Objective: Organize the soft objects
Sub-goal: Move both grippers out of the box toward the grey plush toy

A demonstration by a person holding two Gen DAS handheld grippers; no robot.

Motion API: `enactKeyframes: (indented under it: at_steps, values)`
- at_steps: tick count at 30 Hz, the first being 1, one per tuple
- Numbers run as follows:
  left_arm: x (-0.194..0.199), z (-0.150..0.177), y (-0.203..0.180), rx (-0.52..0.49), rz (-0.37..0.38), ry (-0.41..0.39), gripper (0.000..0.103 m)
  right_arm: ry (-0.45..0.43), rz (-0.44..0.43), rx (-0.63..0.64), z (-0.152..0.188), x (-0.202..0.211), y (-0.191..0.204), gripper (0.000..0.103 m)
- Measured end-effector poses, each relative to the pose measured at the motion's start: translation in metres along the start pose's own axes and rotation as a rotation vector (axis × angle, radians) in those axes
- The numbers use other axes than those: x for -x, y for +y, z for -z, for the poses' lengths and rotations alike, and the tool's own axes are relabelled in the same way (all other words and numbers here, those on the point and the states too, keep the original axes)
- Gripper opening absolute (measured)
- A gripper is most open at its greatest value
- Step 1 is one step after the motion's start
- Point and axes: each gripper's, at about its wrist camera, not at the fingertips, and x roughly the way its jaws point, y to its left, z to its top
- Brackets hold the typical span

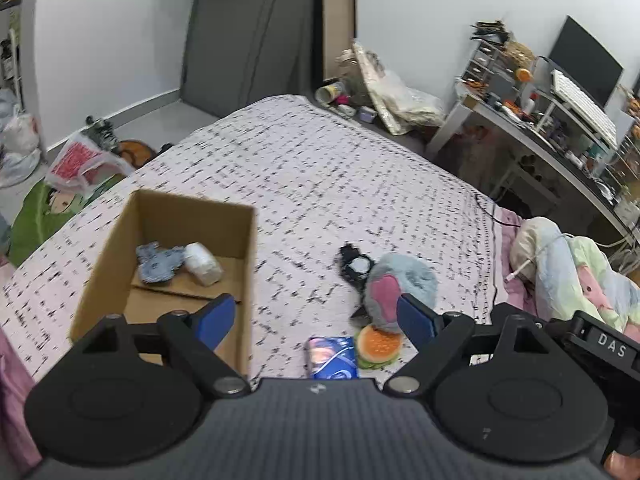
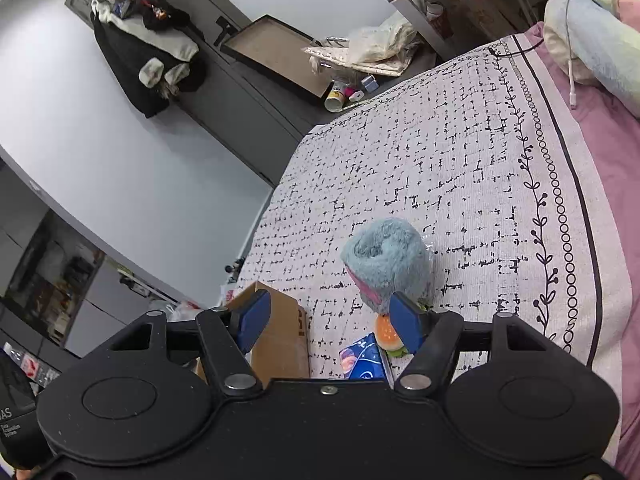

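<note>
Burger toy half hidden behind my left tool, jaws wide and empty, tissue pack cut off below, fluffy blue plush on the bed, box contents seen only from the left camera, right tool open, holding nothing.

Your left wrist camera looks down and forward over the bed from close above, its tool at the bottom edge, with the cardboard box near on the left. Your right wrist camera sits just as near but rolled — walls slant across it. Both views share the bedspread, the blue plush toy, the toy burger and the box — seen from side-by-side spots.
</note>
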Motion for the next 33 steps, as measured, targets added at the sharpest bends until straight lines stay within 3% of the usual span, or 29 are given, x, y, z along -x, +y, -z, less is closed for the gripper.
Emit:
enactKeyframes:
  at_steps: [11, 33]
  values:
    - [-0.033, 0.002, -0.027, 0.010, 0.024, -0.022, 0.086, -0.038, -0.042, -0.078, -0.009, -0.017, -0.027, 0.060]
    - [-0.132, 0.004, -0.076, 0.008, 0.050, 0.093, 0.076, -0.034, -0.017, -0.265, -0.009, -0.046, -0.083, 0.056]
